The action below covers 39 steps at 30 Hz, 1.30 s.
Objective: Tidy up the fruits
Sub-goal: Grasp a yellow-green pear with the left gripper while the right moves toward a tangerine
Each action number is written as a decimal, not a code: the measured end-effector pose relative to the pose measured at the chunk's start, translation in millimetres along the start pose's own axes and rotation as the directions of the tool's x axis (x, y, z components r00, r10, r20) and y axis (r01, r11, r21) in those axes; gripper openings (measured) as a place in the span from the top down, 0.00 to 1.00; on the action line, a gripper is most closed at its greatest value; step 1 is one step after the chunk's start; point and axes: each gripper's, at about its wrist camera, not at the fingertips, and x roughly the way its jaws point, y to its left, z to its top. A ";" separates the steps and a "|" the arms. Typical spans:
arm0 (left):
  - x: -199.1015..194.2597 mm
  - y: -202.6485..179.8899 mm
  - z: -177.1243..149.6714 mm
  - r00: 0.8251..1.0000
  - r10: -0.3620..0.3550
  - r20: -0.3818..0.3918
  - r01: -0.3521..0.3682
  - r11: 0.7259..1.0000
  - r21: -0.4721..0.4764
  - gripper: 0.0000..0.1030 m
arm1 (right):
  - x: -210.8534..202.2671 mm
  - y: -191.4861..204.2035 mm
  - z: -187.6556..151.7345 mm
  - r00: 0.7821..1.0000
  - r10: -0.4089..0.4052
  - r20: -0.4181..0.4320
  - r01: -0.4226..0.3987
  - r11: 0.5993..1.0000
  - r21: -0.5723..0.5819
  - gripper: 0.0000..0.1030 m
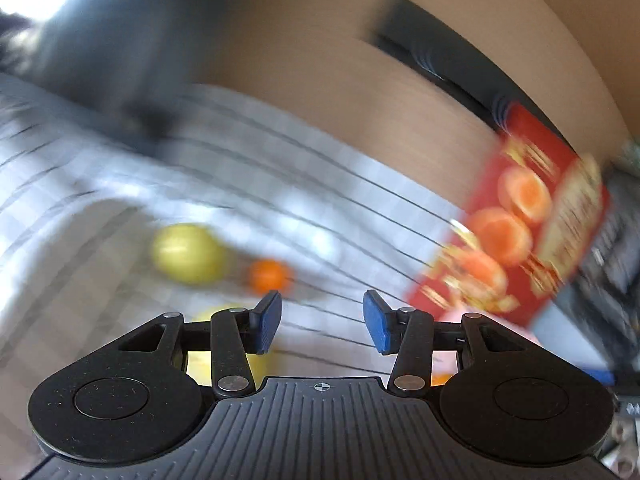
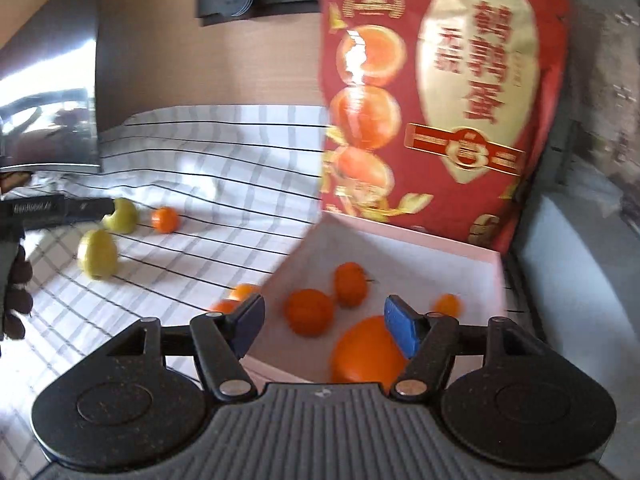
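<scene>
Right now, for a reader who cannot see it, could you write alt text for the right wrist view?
The open right gripper hovers over a shallow pink box holding several round orange fruits, with a red and gold printed bag standing behind the box. To the left, on a white checked cloth, lie two yellow-green fruits and a small orange one.

Orange fruit (image 2: pixel 310 312) in pale pink box (image 2: pixel 400 236); grey-checked white cloth (image 2: pixel 224 168); red-and-gold bag (image 2: pixel 440 92).
</scene>
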 end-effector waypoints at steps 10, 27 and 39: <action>14.1 26.0 -3.8 0.999 0.030 -0.030 -0.031 0.999 -0.028 0.51 | 36.4 84.5 9.8 0.987 0.145 -0.064 -0.149 0.986 -0.071 0.32; 39.6 -8.2 -10.6 0.969 0.243 -0.042 -0.232 0.956 0.180 0.49 | 49.7 113.4 -15.7 0.998 0.022 -0.066 -0.037 0.970 -0.239 0.32; 41.9 -13.2 -11.9 0.967 0.253 -0.029 -0.246 0.956 0.160 0.48 | -33.8 58.8 -86.6 0.998 0.028 0.063 -0.017 0.986 -0.166 0.34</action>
